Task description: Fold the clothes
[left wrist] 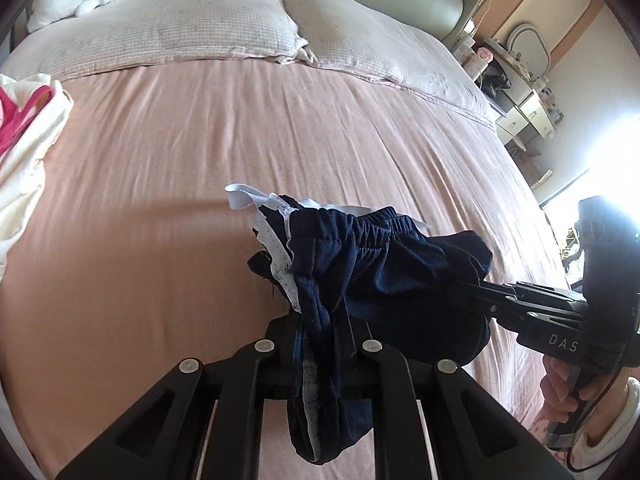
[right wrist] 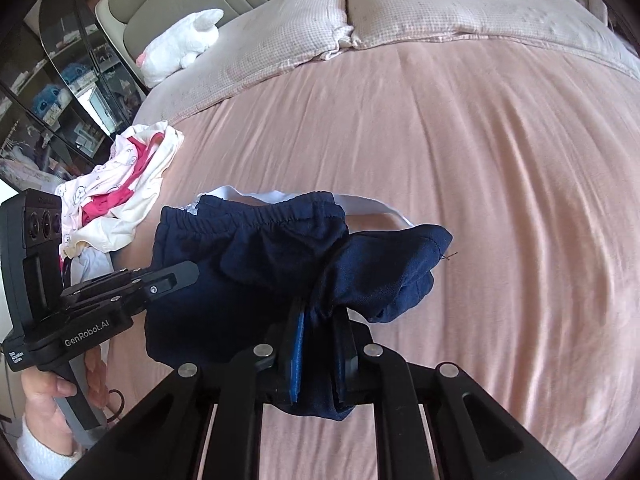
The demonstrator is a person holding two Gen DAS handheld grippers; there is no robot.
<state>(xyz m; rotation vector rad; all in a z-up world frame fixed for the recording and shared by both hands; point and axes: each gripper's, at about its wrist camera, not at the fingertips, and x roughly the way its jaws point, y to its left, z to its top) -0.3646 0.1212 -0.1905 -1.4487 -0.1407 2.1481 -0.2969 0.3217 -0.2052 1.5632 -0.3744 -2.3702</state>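
Observation:
Dark navy shorts (left wrist: 360,264) with a white side stripe and an elastic waistband hang bunched above the pink bedsheet (left wrist: 168,184). My left gripper (left wrist: 320,332) is shut on the striped side of the shorts. My right gripper (right wrist: 320,320) is shut on the other side of the shorts (right wrist: 256,264). In the left wrist view the right gripper (left wrist: 480,288) reaches in from the right. In the right wrist view the left gripper (right wrist: 188,272) reaches in from the left. The shorts are held between both, off the bed.
A pile of cream and pink clothes (right wrist: 120,188) lies at the bed's left edge, also in the left wrist view (left wrist: 24,136). Two pillows (left wrist: 168,24) and a white plush toy (right wrist: 180,44) lie at the headboard. A dressing table (left wrist: 528,96) stands to the right.

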